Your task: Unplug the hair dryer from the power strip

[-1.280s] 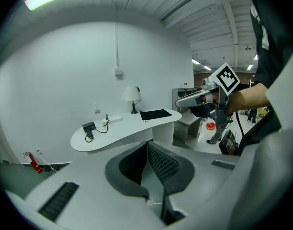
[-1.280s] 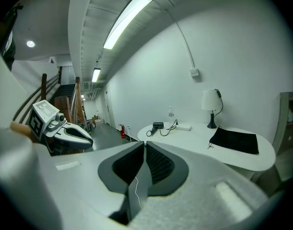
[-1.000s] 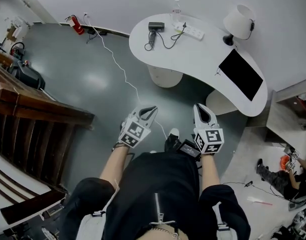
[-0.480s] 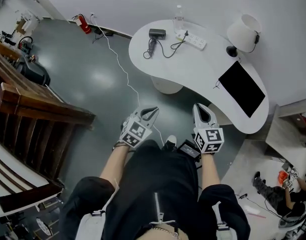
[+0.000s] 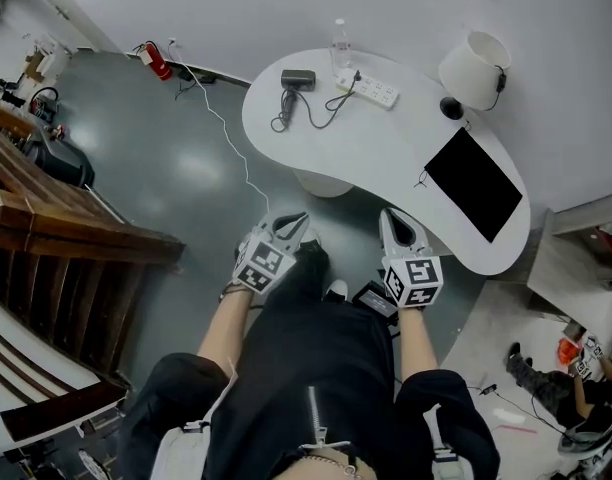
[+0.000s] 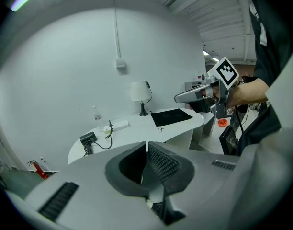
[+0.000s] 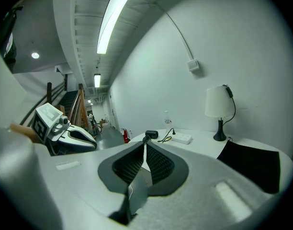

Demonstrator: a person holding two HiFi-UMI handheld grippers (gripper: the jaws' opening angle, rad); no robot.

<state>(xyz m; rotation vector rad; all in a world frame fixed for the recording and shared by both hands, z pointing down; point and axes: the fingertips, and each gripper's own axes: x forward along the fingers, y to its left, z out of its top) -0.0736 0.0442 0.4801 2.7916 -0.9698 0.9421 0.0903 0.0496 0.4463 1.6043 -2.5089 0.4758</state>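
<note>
A black hair dryer (image 5: 297, 78) lies on the far left end of the white curved table (image 5: 386, 153). Its black cord loops to a plug in the white power strip (image 5: 369, 89) beside it. Both grippers hang in the air over the floor, short of the table's near edge and far from the dryer. My left gripper (image 5: 293, 226) is shut with nothing in it, and my right gripper (image 5: 396, 224) is shut and empty too. In the left gripper view the dryer (image 6: 88, 138) and strip (image 6: 118, 125) sit beyond the closed tips (image 6: 146, 145). The right gripper view shows the dryer (image 7: 152, 134) and strip (image 7: 181, 139) ahead.
A clear water bottle (image 5: 340, 38) stands behind the strip. A white-shaded lamp (image 5: 474, 65) and a black mat (image 5: 474, 183) occupy the table's right part. A white cable (image 5: 231, 133) trails over the grey floor to a red extinguisher (image 5: 154, 54). Wooden stairs (image 5: 56, 228) rise at left.
The person has stepped towards the table, so it sits lower and nearer in the head view. Both grippers stay shut and have moved forward with the body.
</note>
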